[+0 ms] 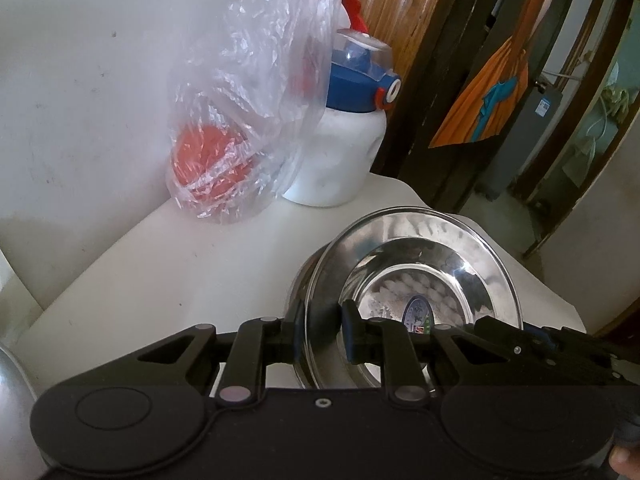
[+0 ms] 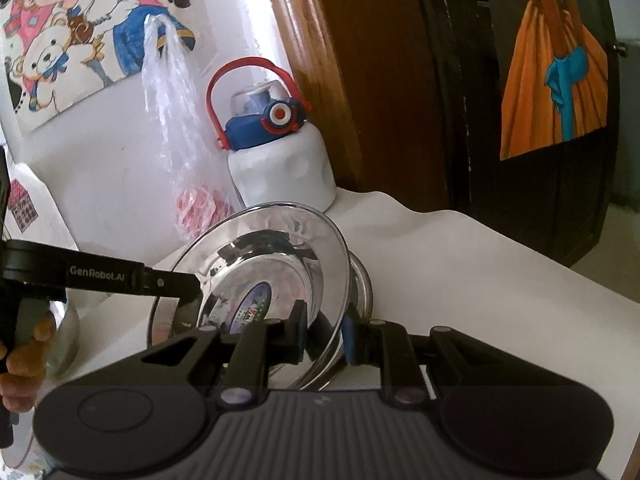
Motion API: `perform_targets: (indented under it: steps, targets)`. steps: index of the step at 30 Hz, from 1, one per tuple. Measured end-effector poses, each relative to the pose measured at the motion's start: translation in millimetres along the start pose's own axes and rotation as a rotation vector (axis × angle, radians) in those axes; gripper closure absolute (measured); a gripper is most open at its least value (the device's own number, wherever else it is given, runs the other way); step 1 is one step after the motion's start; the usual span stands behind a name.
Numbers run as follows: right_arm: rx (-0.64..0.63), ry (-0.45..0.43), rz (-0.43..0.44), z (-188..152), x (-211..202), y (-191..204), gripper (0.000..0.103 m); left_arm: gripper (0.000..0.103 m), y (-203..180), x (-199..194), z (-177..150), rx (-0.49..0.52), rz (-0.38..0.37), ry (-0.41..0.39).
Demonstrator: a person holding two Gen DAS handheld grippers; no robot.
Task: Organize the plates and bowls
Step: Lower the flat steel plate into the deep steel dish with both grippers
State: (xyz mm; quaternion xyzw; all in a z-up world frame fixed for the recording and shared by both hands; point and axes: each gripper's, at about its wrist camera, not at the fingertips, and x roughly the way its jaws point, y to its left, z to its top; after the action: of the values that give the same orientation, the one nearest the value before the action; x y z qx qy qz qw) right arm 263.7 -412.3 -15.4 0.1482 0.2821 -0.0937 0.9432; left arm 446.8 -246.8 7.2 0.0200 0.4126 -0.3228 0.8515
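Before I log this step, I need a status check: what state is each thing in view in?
steel plate: tilted, rim gripped by both tongs.
left tongs: shut on the plate's rim.
right tongs: shut on the plate's rim.
second steel dish: lying on the table under the plate.
water jug: upright, lid closed, handle raised.
plastic bag: hanging on the wall, something red inside.

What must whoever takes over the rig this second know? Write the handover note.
left gripper: clamped on the rim of the steel plate.
right gripper: clamped on the same plate's other side. The plate is tilted over a second steel dish on the white table.
steel bowl: off to the left.
Done: plate gripped.
Left, probably: seat the plate on the dish, then place the bowl.
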Motion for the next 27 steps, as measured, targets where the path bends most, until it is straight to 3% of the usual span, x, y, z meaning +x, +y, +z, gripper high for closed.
perform_targets:
  steps: [16,27]
  targets:
    - [-0.125,-0.034,-0.056,-8,1,17,0.078,0.078,-14,1,-11,0.11,0.099,-0.057]
    - [-0.159,-0.047,-0.07,-9,2,21,0.076,0.076,-17,3,-14,0.122,0.122,-0.064]
